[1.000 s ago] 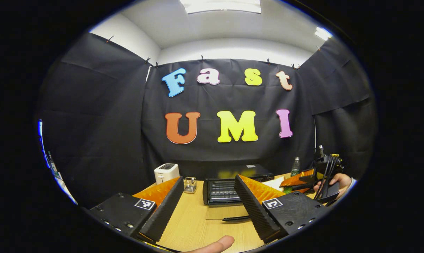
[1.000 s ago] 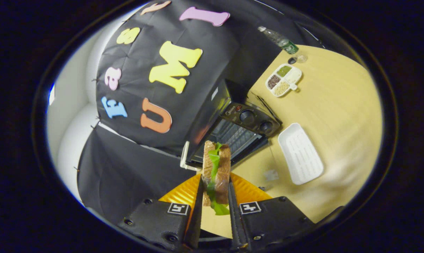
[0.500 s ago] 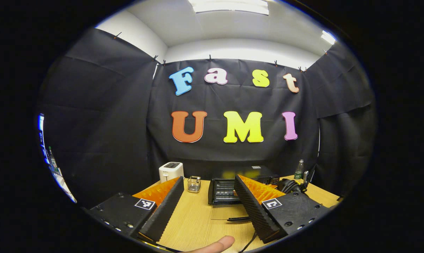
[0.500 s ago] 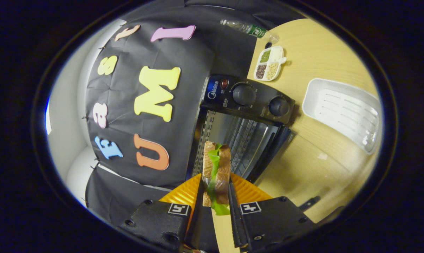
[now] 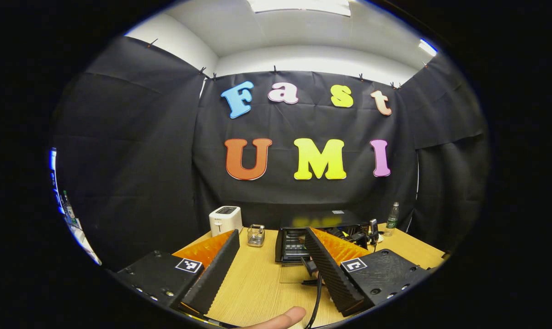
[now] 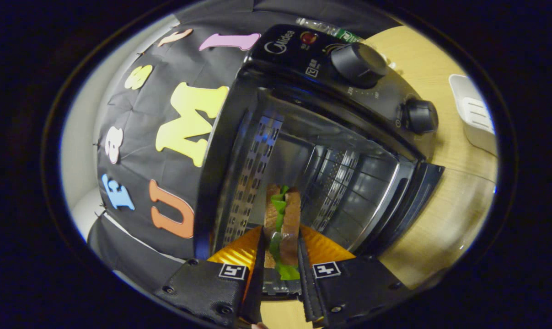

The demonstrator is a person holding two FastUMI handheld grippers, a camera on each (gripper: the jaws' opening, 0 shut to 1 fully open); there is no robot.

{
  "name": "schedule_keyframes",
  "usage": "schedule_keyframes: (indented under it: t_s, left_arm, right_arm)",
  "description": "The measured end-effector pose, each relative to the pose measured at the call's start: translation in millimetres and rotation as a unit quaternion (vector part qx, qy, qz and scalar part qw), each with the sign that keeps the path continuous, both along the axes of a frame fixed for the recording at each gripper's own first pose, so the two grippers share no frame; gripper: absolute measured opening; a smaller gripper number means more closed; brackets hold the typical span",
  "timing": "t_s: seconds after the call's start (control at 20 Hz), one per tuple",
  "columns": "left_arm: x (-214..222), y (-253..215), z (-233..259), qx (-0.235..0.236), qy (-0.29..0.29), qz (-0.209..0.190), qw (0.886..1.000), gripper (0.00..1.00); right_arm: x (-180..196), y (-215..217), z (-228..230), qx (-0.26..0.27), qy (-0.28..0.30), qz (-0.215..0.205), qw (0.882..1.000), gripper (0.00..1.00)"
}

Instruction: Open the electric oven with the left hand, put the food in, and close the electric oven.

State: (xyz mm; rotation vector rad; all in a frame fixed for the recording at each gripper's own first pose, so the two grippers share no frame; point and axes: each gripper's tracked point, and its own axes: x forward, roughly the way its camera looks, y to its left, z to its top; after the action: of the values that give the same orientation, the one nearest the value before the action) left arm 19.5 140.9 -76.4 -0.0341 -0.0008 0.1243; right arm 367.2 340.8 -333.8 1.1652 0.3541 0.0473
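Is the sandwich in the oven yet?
Almost. Done: the oven door is open. In hand: the right tool grips the sandwich at the oven's mouth. Left: set it inside, let go, then shut the door with the open left tool.

Two claws, one spread and one clamped

The left claw (image 5: 270,267) holds its fingers wide apart, a fingertip (image 5: 282,316) of the holding hand showing beneath. The right claw (image 6: 280,256) is rolled sideways, fingers pressed close together on a load.
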Motion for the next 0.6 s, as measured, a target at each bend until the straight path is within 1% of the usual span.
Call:
schedule_keyframes:
  t_s: [0.05,0.1,0.15,0.2,0.25,0.3,0.35,0.45,0.5,0.55,0.6]
  left_arm:
    - [2.3,1.9,-2.5,-0.002,0.002,0.001,1.0,0.94]
    - [3.5,2.7,-5.2,-0.004,0.007,0.001,1.0,0.94]
    - [5.5,3.9,-10.4,-0.005,0.01,0.002,1.0,0.94]
    - [7.4,5.8,-12.5,-0.005,0.012,0.004,1.0,0.95]
    - [7.0,7.2,-13.9,-0.005,0.012,0.007,1.0,0.95]
    - [7.3,8.3,-12.4,-0.004,0.008,0.009,1.0,0.95]
    - [7.6,8.2,-11.2,-0.003,0.005,0.009,1.0,0.94]
    - [5.9,2.9,-12.1,-0.006,0.003,0.001,1.0,0.95]
    - [5.0,0.1,-12.0,-0.007,0.002,-0.003,1.0,0.95]
    - [3.9,-0.7,-12.1,-0.006,0.002,-0.006,1.0,0.95]
    - [3.4,-0.8,-11.5,-0.004,0.001,-0.006,1.0,0.95]
  right_arm:
    - [3.8,-0.3,-0.8,-0.009,-0.001,-0.001,1.0,0.39]
    - [7.8,0.4,-2.9,-0.019,0.0,0.0,1.0,0.34]
    - [10.5,-0.3,-5.4,-0.028,0.0,0.0,1.0,0.34]
    - [11.8,-0.9,-6.7,-0.036,0.001,-0.001,0.999,0.39]
    - [12.8,-1.1,-10.3,-0.046,0.003,-0.001,0.999,0.39]
    - [12.3,-3.2,-13.9,-0.054,0.005,0.0,0.999,0.36]
    - [12.2,-4.0,-17.0,-0.056,0.006,-0.003,0.998,0.36]
    - [11.5,-3.5,-17.1,-0.063,0.003,-0.004,0.998,0.36]
    - [10.2,-3.7,-18.0,-0.08,0.004,-0.005,0.997,0.36]
    - [10.2,-4.9,-18.0,-0.102,0.005,-0.004,0.995,0.39]
    - [7.5,-5.1,-13.7,-0.126,-0.001,-0.008,0.992,0.56]
